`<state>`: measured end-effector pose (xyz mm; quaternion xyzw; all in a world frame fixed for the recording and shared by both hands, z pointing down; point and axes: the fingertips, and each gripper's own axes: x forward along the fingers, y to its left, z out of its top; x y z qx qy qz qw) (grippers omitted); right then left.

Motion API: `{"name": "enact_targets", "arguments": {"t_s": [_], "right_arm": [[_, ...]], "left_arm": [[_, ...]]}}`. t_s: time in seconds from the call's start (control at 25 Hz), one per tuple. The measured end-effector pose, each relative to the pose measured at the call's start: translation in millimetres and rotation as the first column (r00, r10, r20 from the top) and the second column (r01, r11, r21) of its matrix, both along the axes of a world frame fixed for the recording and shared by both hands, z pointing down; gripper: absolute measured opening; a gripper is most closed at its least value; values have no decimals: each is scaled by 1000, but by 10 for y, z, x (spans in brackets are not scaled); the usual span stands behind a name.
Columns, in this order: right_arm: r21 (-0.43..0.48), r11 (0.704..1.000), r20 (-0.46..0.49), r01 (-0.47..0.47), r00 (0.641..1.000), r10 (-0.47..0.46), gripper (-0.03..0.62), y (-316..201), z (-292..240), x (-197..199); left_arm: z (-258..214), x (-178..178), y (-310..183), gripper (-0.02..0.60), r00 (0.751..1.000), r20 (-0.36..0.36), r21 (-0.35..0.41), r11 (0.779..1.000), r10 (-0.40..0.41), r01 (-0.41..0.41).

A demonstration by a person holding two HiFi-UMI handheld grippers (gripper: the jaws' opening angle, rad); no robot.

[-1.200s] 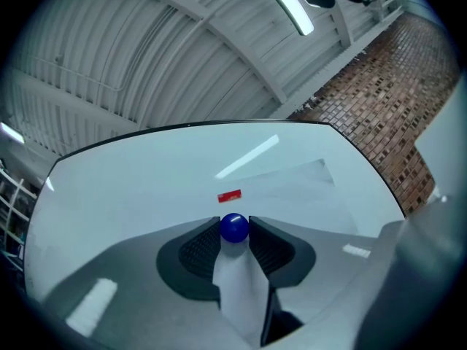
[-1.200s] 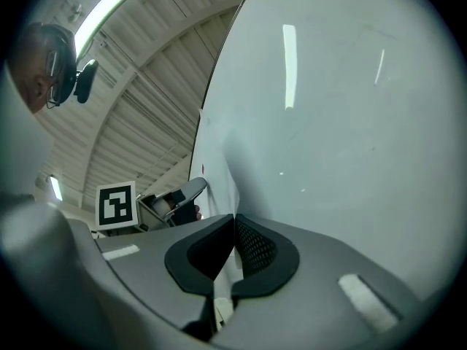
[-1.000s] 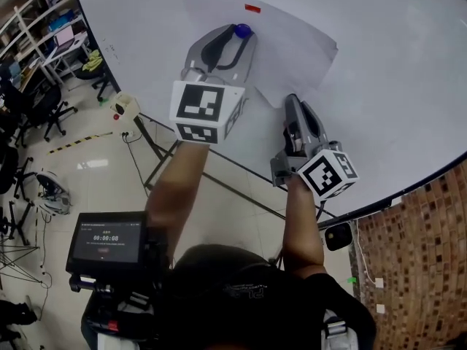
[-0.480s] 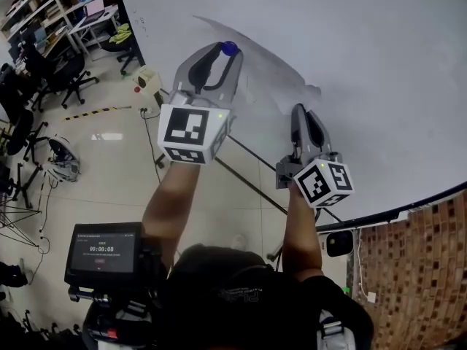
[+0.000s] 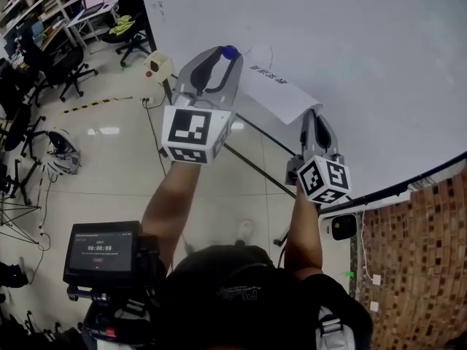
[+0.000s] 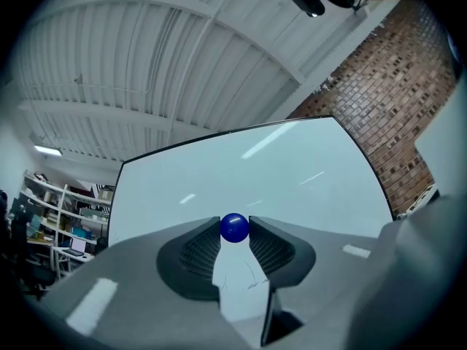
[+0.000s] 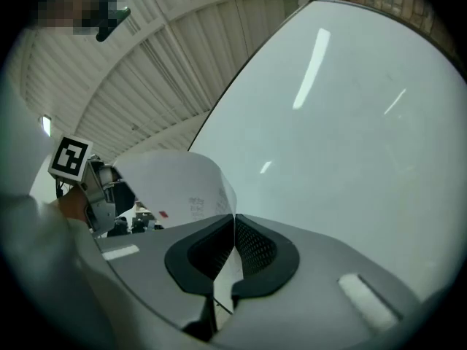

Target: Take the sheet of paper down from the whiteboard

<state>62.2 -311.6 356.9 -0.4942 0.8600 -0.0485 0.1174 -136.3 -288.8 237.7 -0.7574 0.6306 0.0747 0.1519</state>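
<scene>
By the whiteboard's point(image 5: 350, 49) lower edge, my right gripper point(image 5: 314, 113) pinches the sheet of paper point(image 5: 281, 93), which looks clear of the board. My left gripper point(image 5: 226, 55) clamps a blue magnet point(image 5: 230, 50). Removal seems nearly done. Next I should carry the sheet away without creasing it.

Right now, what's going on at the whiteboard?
A person stands at the whiteboard with tongs in each hand. The right tongs are shut on an edge of the sheet of paper, which curls away from the board rather than lying flat on it. The left tongs grip a small blue ball at their tips, probably the magnet that pinned the sheet. The paper looks free of the board and is carried by the right tongs.
</scene>
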Motion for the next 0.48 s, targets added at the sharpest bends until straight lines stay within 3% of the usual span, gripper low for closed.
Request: {"name": "enact_targets", "arguments": {"t_s": [0.24,0.48], "right_arm": [[-1,1000,-59,-26,998,25,15,280,116,-99],[26,997,-127,-70,989,72,15,543,-59,-227]], "left_arm": [[336,74,55,123,999,-24,-58,997,43,-44],[321,96,220,123,995,-40,-63,994,92,-94]]}}
